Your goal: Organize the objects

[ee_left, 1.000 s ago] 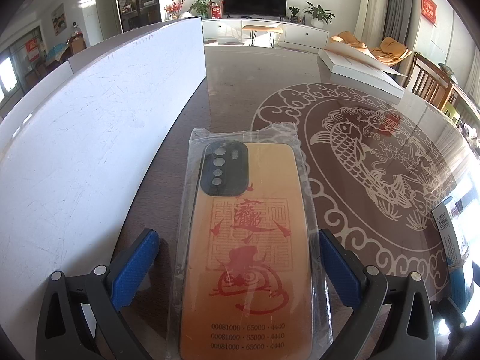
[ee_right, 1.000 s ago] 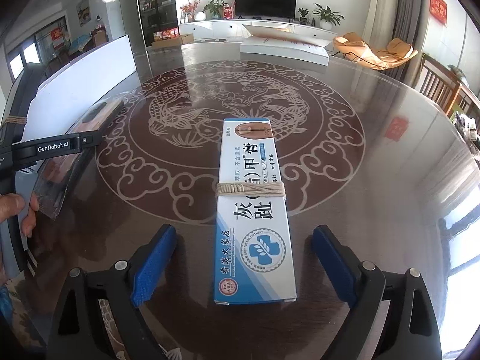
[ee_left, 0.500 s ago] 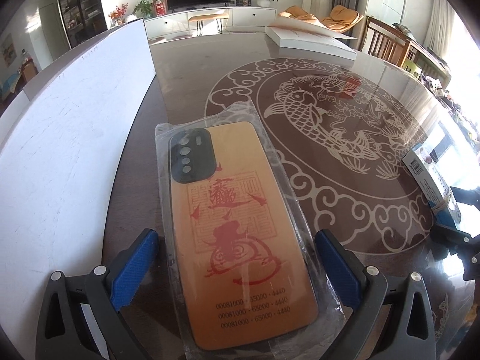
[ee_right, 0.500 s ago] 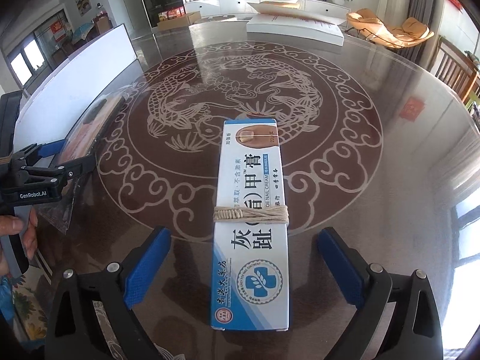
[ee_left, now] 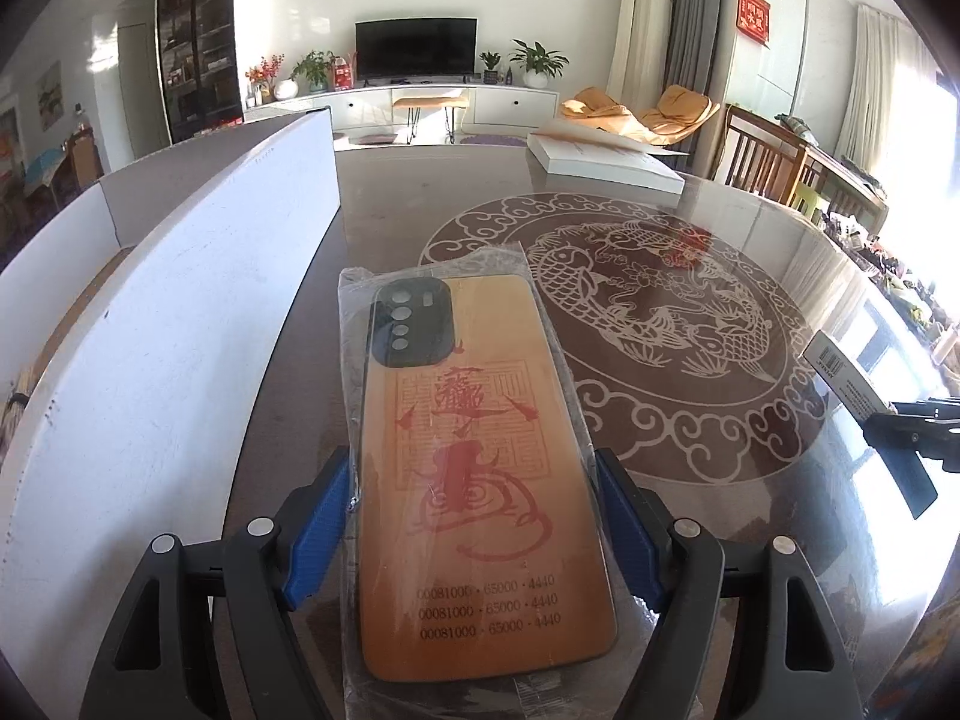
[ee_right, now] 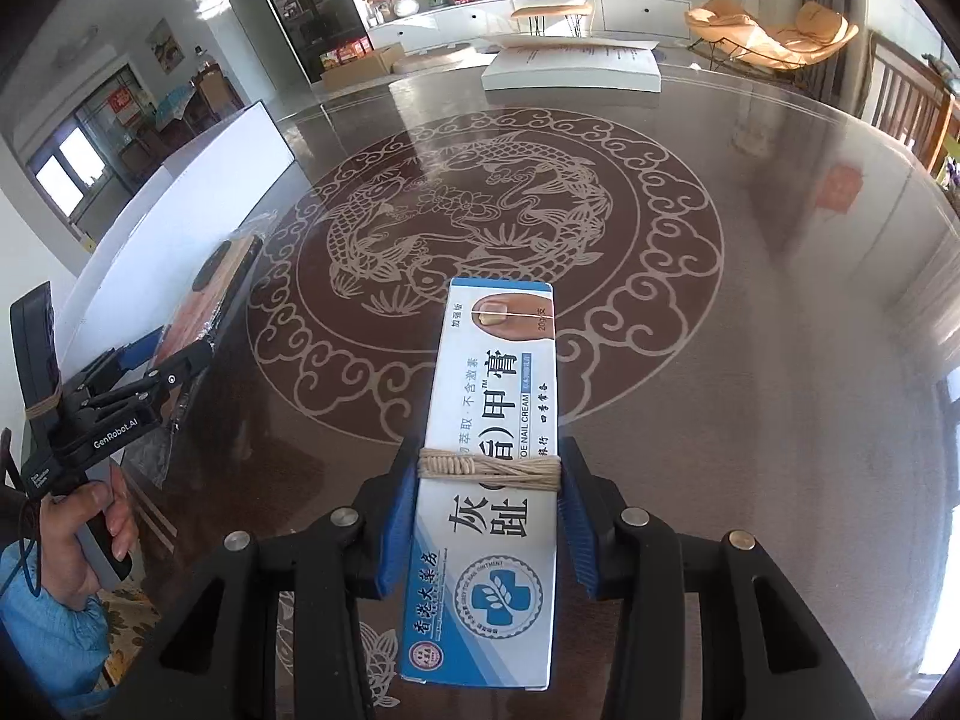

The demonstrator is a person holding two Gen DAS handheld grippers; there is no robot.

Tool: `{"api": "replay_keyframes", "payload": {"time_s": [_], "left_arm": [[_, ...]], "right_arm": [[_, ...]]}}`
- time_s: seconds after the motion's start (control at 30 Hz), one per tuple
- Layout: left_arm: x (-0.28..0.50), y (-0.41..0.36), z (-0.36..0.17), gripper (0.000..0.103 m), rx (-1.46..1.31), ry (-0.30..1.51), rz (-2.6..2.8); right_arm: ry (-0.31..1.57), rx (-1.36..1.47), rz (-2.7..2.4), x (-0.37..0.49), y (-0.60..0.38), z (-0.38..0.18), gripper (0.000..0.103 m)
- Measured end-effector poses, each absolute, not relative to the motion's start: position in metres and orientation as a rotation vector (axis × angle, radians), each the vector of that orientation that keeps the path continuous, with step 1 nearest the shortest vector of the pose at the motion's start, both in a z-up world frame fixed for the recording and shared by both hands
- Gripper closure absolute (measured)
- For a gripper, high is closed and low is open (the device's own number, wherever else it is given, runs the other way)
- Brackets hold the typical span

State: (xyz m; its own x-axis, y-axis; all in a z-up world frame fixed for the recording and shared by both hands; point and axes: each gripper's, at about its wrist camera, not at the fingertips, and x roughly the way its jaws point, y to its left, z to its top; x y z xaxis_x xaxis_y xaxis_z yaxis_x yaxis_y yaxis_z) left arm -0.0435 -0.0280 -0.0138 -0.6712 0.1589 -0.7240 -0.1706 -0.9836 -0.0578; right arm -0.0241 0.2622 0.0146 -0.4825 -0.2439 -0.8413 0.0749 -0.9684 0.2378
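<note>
An orange phone case (ee_left: pixel 480 480) with red print and a black camera block, sealed in a clear bag, lies between the blue pads of my left gripper (ee_left: pixel 471 465). Its jaws are closing and the pads (ee_left: pixel 321 516) touch the bag's sides. In the right wrist view the phone case (ee_right: pixel 210 294) is tilted up off the table in the left gripper (ee_right: pixel 156 366). My right gripper (ee_right: pixel 492 450) is closing on a blue-and-white nail cream box (ee_right: pixel 498 420) tied with string. Its pads (ee_right: pixel 396 528) press both long sides, and the box hangs above the table.
A tall white box wall (ee_left: pixel 180 312) runs along the left of the brown table with a fish pattern (ee_left: pixel 660 300). A flat white box (ee_left: pixel 600 162) lies at the far edge. Wooden chairs (ee_left: pixel 762 150) stand at the right. A person's hand (ee_right: pixel 96 516) holds the left gripper's handle.
Both pairs of jaws have come in from wide open onto their objects. The phone case and the nail cream box have risen off the table with the grippers.
</note>
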Motion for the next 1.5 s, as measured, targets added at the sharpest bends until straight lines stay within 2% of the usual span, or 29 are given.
{"api": "replay_keyframes", "payload": {"time_s": [0.17,0.37,0.5,0.7,0.9,0.97,1.0,1.03,1.1,1.17,1.27,1.5], "left_arm": [[-0.009,-0.04,0.012,0.027,-1.088,-0.119,2.743],[0.026,-0.094,0.081,0.027,-0.935,-0.317,2.791],[0.027,-0.158,0.103,0.027,-0.947,-0.358,2.897],[0.009,-0.247,0.081,0.027,-1.244,-0.268,3.051],[0.003,-0.291,0.045,0.025,-1.54,-0.228,3.042],[0.007,-0.292,0.04,0.023,-1.553,-0.24,3.039],[0.01,-0.29,0.04,0.02,-1.549,-0.24,3.042],[0.012,-0.286,0.041,0.009,-1.557,-0.223,3.051],[0.018,-0.281,0.044,0.0,-1.55,-0.163,3.096],[0.021,-0.27,0.049,0.0,-1.542,-0.114,3.143],[0.024,-0.263,0.054,0.0,-1.518,-0.105,3.175],[0.034,-0.262,0.057,0.0,-1.571,-0.267,3.2]], "right_arm": [[-0.37,1.42,-2.522,-0.016,0.256,0.036,0.059],[-0.326,1.239,-2.477,-0.03,0.187,0.085,0.059],[-0.302,1.133,-2.361,-0.054,0.104,0.115,0.059],[-0.171,1.078,-2.179,-0.082,-0.05,0.126,0.059],[0.022,1.187,-2.089,-0.103,-0.164,0.08,0.057],[0.048,1.28,-2.046,-0.106,-0.178,0.058,0.045],[0.067,1.282,-2.053,-0.104,-0.179,0.055,0.045],[0.102,1.251,-2.077,-0.1,-0.178,0.058,0.043],[0.125,1.21,-2.106,-0.096,-0.168,0.066,0.031],[0.138,1.175,-2.146,-0.096,-0.15,0.078,0.019],[0.177,1.148,-2.211,-0.096,-0.128,0.095,0.007],[0.158,1.261,-2.221,-0.1,-0.106,0.097,0.004]]}}
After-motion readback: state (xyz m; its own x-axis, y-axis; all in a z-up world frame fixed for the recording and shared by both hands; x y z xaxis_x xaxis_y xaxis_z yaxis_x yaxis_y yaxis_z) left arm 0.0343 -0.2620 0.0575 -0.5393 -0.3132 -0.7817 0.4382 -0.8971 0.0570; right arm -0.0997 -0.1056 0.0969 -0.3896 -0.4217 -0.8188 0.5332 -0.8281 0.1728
